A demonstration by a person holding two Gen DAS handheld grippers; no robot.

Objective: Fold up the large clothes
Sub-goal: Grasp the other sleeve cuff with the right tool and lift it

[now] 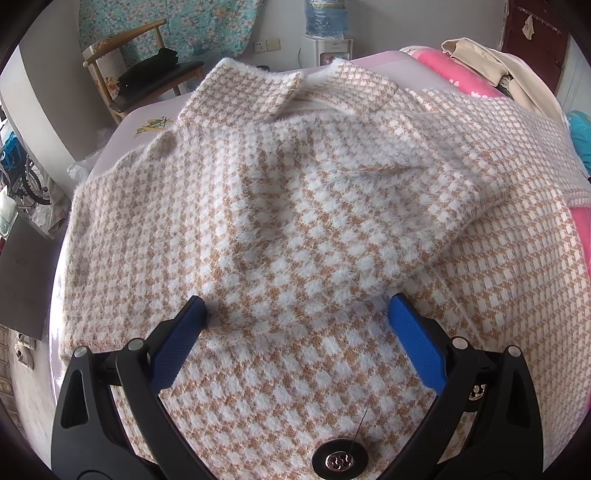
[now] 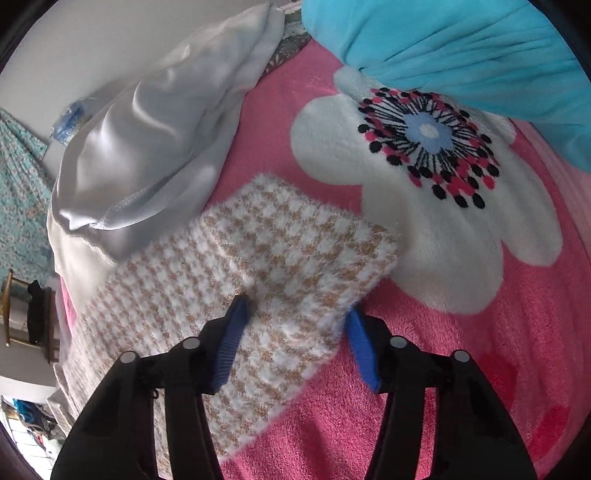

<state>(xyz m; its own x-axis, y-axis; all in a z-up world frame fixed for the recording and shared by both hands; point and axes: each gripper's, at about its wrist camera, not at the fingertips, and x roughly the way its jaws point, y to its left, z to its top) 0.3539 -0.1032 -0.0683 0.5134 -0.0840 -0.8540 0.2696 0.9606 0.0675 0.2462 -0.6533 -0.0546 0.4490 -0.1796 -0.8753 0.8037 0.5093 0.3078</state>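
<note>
Sweater (image 1: 295, 221), fuzzy, checked in tan and white, lies spread over a pale worktop (image 1: 147, 110) and fills most of the left wrist view. Its collar (image 1: 255, 92) lies at the far end, and one sleeve (image 1: 443, 184) is folded across the body. The left hand-held gripper (image 1: 295, 314) hangs just over the near part of the body, its blue pads (image 1: 417, 347) spread wide with only flat knit between them, nothing pinched. A metal snap button (image 1: 338, 459) sits at the near hem between the gripper's arms.

In the right wrist view, the cuff end of the other sleeve (image 2: 277, 266) lies on a pink fleece blanket (image 2: 443, 369) printed with a large white flower (image 2: 424, 229). The right hand-held gripper (image 2: 295, 314) straddles this sleeve's near corner. Its jaws stand partly closed, one pad on the knit and the other at the sleeve's edge. Whether they press it cannot be told.

Surroundings, left to right: a wooden chair (image 1: 147, 74) with dark clothing on its seat, a floral teal cloth (image 1: 166, 26) hanging on the wall, and a water dispenser (image 1: 327, 40). A cream garment (image 1: 491, 66) is piled at far right. Beside the sleeve lie a white satin garment (image 2: 147, 147) to the left and a turquoise cloth (image 2: 461, 55) at upper right.
</note>
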